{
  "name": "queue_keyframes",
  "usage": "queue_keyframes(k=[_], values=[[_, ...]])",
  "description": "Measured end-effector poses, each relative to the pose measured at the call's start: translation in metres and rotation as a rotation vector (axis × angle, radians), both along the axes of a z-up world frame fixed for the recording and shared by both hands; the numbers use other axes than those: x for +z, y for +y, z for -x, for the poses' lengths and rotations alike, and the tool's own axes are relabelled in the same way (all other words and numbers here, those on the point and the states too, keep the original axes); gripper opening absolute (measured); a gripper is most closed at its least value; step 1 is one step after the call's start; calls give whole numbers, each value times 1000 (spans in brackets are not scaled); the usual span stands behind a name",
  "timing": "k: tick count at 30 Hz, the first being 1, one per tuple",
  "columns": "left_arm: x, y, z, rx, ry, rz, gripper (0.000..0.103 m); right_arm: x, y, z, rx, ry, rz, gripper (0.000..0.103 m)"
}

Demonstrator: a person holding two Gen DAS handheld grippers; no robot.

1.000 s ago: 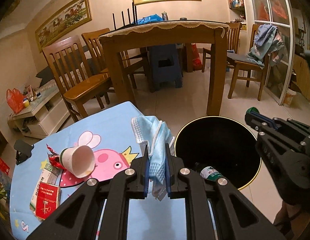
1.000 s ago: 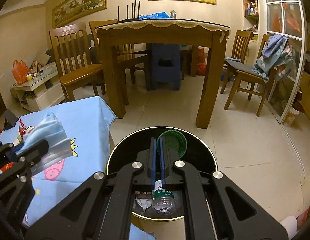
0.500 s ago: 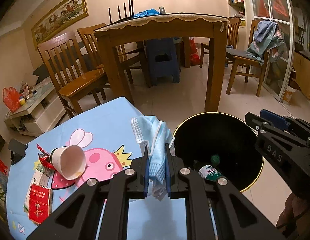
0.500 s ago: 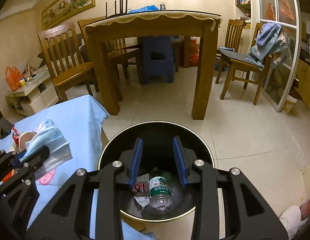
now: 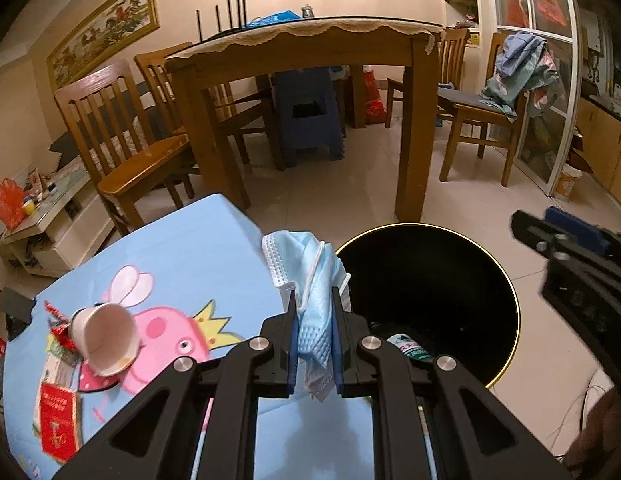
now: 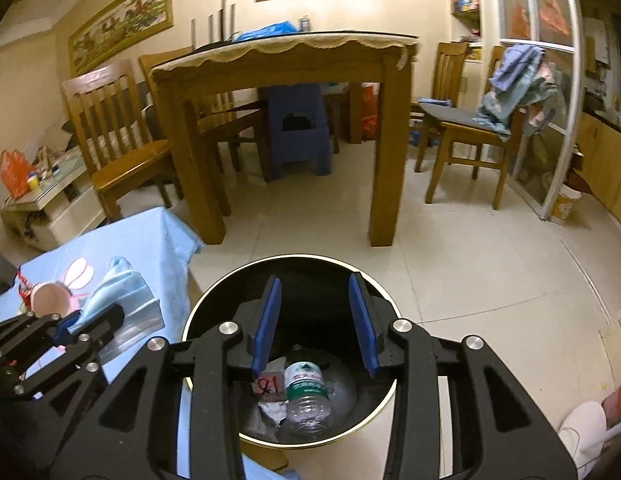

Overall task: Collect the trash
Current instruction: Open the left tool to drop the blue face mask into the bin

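My left gripper (image 5: pixel 313 334) pinched a blue face mask (image 5: pixel 310 276) beside the black bin (image 6: pixel 214 308), my right gripper (image 6: pixel 316 316) had just opened empty above a binned bottle (image 6: pixel 308 394); a cup (image 5: pixel 106 338) and wrappers (image 5: pixel 58 416) remained on the table

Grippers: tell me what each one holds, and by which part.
Left gripper is shut on the face mask, pinching its bunched lower half. Right gripper, jaws just opened, holds nothing above the bin.
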State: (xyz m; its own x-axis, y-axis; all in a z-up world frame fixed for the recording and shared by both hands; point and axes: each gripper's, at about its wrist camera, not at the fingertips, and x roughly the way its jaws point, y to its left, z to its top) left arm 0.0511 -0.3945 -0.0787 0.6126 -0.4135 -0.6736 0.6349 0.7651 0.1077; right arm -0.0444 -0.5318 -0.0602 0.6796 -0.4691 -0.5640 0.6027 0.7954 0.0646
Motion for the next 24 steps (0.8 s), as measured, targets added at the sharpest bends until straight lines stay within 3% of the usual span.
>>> queue_keyframes(k=[4,8,13,15,24], values=[[-11,-26,-9,-33,27,-5,14,4,-15,16,-66,-30,-15,42],[-23,-47,-13,-70,52,-18,43,10,-22,29,-100,-63,-18,49],[-34,-57,-8,-90,62,-27,48,19,-22,46,-128,-117,5,53],[-35,-56,-6,-89,56,-30,61,22,-23,51,-131,-132,4,55],[-31,-51,-2,-89,48,-22,63,28,-20,56,-119,-145,13,55]])
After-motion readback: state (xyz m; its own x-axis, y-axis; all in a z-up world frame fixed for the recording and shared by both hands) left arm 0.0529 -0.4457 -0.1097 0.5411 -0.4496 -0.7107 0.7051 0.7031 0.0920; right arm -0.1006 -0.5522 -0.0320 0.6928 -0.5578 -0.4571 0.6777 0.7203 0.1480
